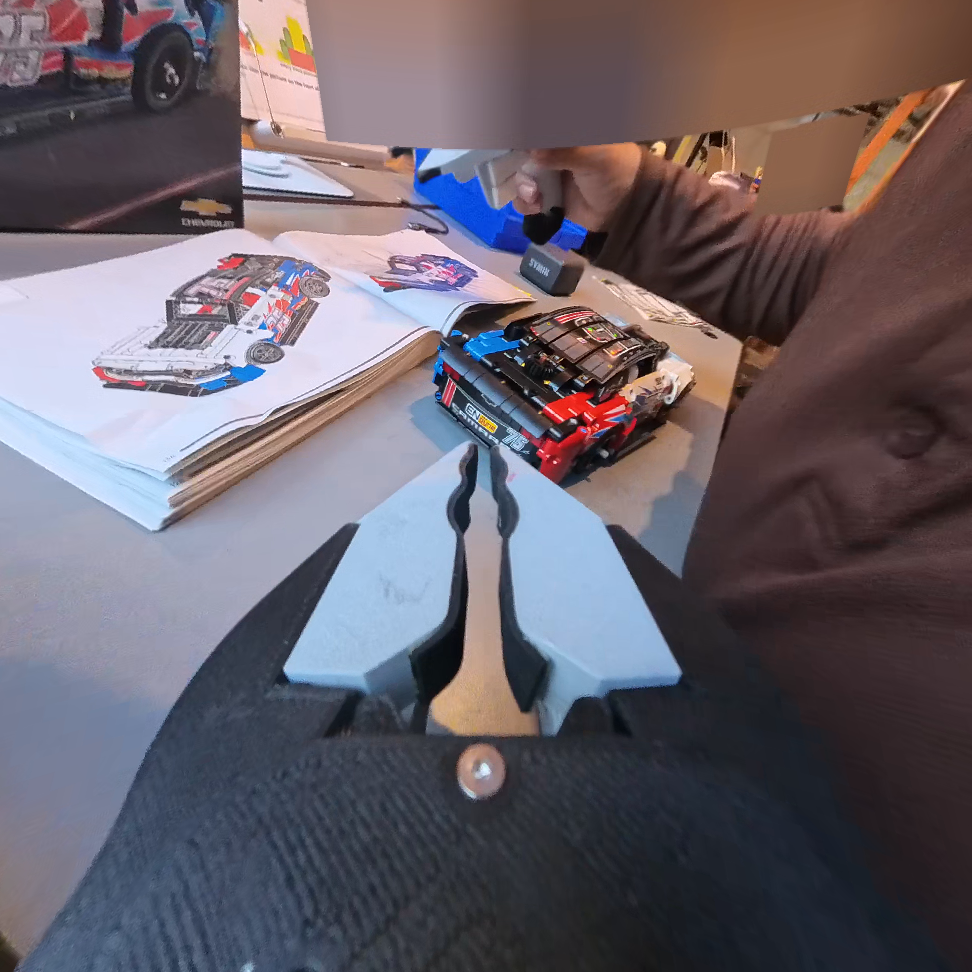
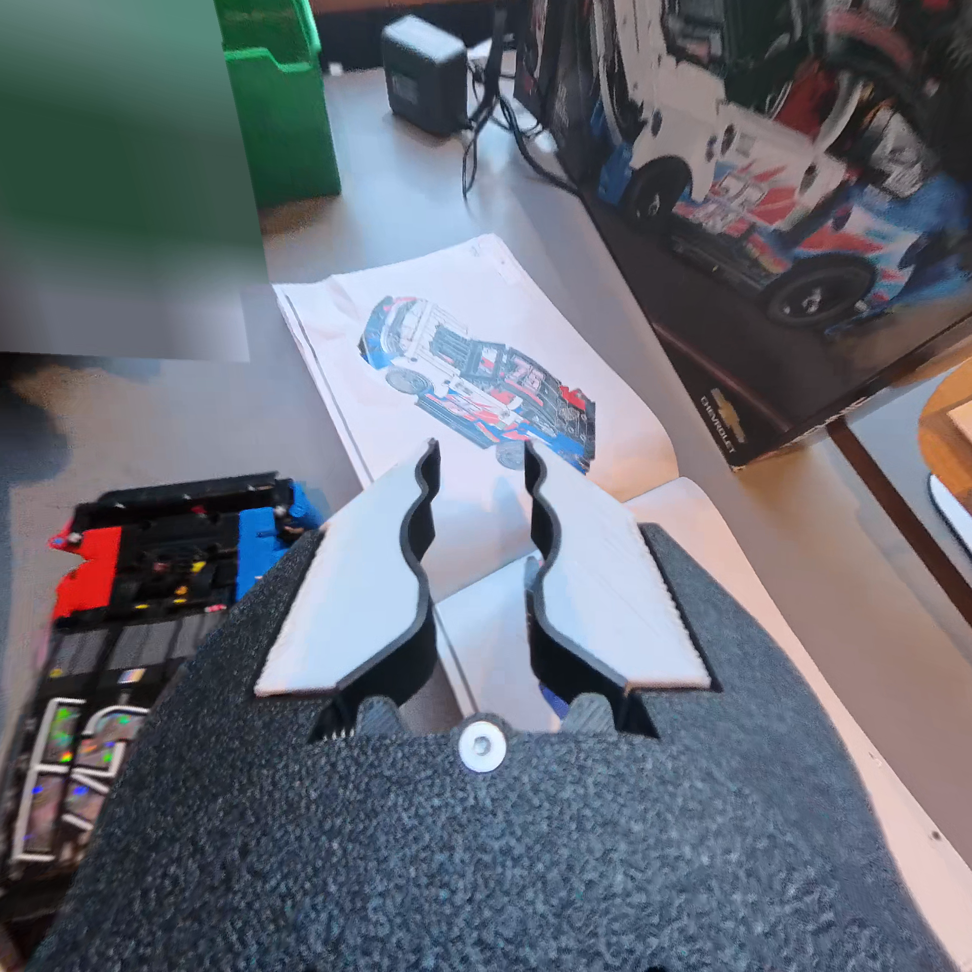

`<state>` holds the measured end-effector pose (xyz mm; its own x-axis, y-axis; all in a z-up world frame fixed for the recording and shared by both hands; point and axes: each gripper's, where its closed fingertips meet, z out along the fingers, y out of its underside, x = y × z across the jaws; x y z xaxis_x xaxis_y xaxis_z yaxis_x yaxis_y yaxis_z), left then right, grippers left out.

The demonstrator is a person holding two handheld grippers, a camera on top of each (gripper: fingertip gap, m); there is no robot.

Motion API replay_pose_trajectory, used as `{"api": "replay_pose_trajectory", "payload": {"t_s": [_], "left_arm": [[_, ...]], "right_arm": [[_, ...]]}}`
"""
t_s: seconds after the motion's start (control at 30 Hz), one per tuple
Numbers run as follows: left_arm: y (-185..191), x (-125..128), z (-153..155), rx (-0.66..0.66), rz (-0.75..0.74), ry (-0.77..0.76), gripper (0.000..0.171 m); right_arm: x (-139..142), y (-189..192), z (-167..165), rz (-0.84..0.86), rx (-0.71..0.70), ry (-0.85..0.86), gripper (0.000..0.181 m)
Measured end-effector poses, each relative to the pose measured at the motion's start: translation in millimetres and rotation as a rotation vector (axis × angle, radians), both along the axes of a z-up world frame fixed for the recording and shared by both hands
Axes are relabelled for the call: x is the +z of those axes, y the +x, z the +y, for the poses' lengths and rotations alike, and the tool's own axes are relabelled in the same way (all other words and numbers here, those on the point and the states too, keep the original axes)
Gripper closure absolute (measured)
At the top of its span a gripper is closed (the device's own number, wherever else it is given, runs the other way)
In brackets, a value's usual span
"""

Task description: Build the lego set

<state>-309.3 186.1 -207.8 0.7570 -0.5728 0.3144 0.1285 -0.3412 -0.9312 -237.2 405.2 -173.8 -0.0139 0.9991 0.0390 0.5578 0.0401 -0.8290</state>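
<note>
1. The model car (image 1: 557, 384) carries stickers with writing and a number on its black side; the set's box (image 2: 789, 210) and a dark adapter (image 1: 552, 271) are also lettered.
2. The car sits on the grey table (image 1: 105, 605), just right of the open booklet (image 1: 210, 336), long axis running from near left to far right.
3. The left gripper (image 1: 484, 457) hangs before the car, tips nearly together, empty.
4. The right gripper (image 2: 481, 452) is spread apart over the booklet, empty.

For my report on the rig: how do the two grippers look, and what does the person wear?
Both the left gripper and right gripper have light grey fingers with wavy black pads, black textured bodies and a silver screw. The person wears a dark brown sleeve.
</note>
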Motion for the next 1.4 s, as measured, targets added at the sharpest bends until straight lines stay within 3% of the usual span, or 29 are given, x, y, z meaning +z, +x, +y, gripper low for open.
{"api": "replay_pose_trajectory", "payload": {"t_s": [0.17,0.33,0.43,0.53,0.67,0.8,0.9,1.03,1.1,1.17,1.3,1.4], "left_arm": [[11,1,-21,-0.001,0.156,0.087,0.164],[6,19,-74,0.024,0.185,0.095,0.156],[-26,34,-103,0.11,0.205,0.1,0.155],[-87,37,-126,0.288,0.281,0.089,0.154],[-173,21,-157,0.556,0.307,0.034,0.149],[-230,-2,-181,0.756,0.348,-0.05,0.142],[-247,-4,-196,0.838,0.306,-0.064,0.14],[-261,-6,-214,0.932,0.279,-0.052,0.139],[-265,-1,-216,0.927,0.262,-0.041,0.138],[-270,7,-213,0.909,0.291,-0.049,0.137],[-284,11,-188,0.815,0.305,-0.191,0.136],[-290,-7,-161,0.688,0.389,-0.398,0.143]], "right_arm": [[40,-2,-38,0.05,-0.006,0.037,0.152],[60,-6,-87,0.071,0.003,0.075,0.152],[68,-17,-116,0.114,0.013,0.04,0.152],[72,-41,-145,0.158,0.023,-0.005,0.155],[86,-119,-199,0.213,0.156,-0.089,0.162],[82,-231,-277,0.065,0.374,-0.04,0.16],[51,-315,-320,-0.124,0.432,-0.007,0.161],[-14,-388,-337,-0.384,0.342,-0.064,0.154],[-39,-394,-335,-0.481,0.325,-0.056,0.154],[-38,-389,-338,-0.467,0.332,-0.087,0.161],[-2,-351,-337,-0.377,0.348,-0.163,0.155],[41,-295,-329,-0.252,0.351,-0.155,0.151]]}}
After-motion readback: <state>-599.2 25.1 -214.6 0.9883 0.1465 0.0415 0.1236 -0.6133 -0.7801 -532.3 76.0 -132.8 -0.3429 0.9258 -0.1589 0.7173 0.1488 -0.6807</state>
